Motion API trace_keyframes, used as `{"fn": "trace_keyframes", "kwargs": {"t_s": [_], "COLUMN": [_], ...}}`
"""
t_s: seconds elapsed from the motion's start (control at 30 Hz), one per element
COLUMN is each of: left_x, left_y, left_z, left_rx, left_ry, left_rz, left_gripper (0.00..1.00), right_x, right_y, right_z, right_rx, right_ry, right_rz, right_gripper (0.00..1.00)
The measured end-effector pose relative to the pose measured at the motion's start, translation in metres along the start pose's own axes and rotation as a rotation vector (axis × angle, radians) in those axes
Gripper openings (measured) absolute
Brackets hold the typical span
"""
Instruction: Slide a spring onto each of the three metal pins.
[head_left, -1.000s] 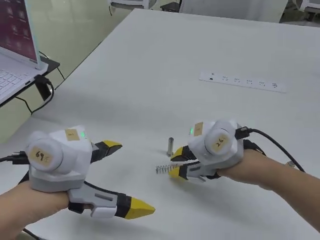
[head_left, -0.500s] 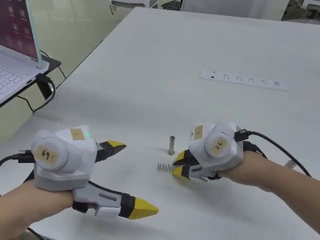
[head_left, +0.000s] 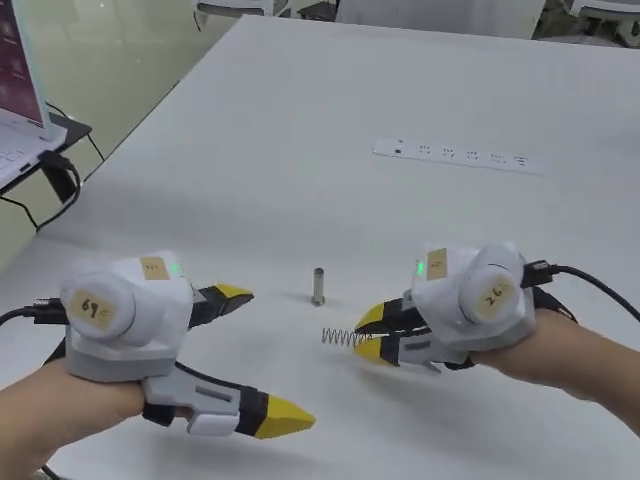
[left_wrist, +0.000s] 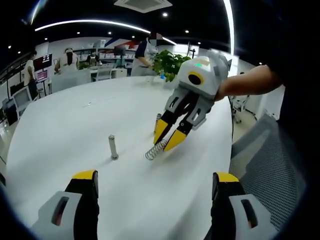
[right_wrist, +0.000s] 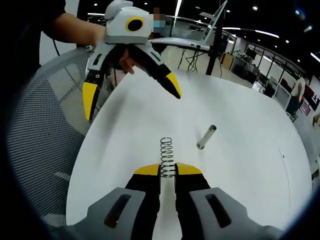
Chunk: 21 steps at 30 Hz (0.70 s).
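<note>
The right gripper (head_left: 371, 334) is closed on 1 end of the spring (head_left: 340, 338), with the rest of the coil sticking out to the left, low over the white table (head_left: 300, 120). I cannot tell whether the free end touches the surface. Holding it by the tip looks deliberate, since the bore and most of the length stay clear to go over a pin. The metal pin (head_left: 319, 286) stands upright on its own, a little farther away than the spring's free end and slightly left of it, near but apart. As the pin is vertical and the spring lies nearly flat, I'd judge the spring must be tipped up before it can drop on.

The left gripper (head_left: 258, 355) sits at the near left with its jaws spread wide and nothing between them. It faces the pin, probably ready to steady the pin or guide the coil.

By my count there are 2 grippers, 1 spring and 1 pin, against the 3 pins the task names. 1 power strip (head_left: 460, 156) lies far off on the table.
</note>
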<state>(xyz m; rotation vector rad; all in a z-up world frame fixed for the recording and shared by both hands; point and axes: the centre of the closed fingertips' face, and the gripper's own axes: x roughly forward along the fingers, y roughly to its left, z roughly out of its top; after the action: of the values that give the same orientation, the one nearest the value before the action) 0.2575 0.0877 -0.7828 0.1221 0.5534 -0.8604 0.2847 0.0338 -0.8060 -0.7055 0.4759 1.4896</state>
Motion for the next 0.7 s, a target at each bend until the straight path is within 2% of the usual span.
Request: {"fn": "trace_keyframes", "kwargs": {"t_s": [0.13, 0.3, 0.53, 0.7], "left_x": [0.009, 0.019, 0.030, 0.041], "left_y": [-0.008, -0.016, -0.021, -0.023], "left_z": [0.006, 0.011, 0.018, 0.024], "left_rx": [0.013, 0.037, 0.057, 0.053], "left_ry": [0.003, 0.004, 0.000, -0.018], "left_rz": [-0.030, -0.063, -0.092, -0.117], "left_gripper": [0.89, 0.87, 0.82, 0.74], "right_x": [-0.019, -0.034, -0.041, -0.044], "right_y": [0.002, 0.004, 0.009, 0.012], "right_z": [-0.006, -0.012, -0.014, -0.016], "right_rx": [0.007, 0.019, 0.017, 0.008], "right_ry": [0.004, 0.010, 0.017, 0.024], "right_rz": [-0.020, -0.038, -0.048, -0.045], "right_gripper": [0.08, 0.08, 0.08, 0.08]}}
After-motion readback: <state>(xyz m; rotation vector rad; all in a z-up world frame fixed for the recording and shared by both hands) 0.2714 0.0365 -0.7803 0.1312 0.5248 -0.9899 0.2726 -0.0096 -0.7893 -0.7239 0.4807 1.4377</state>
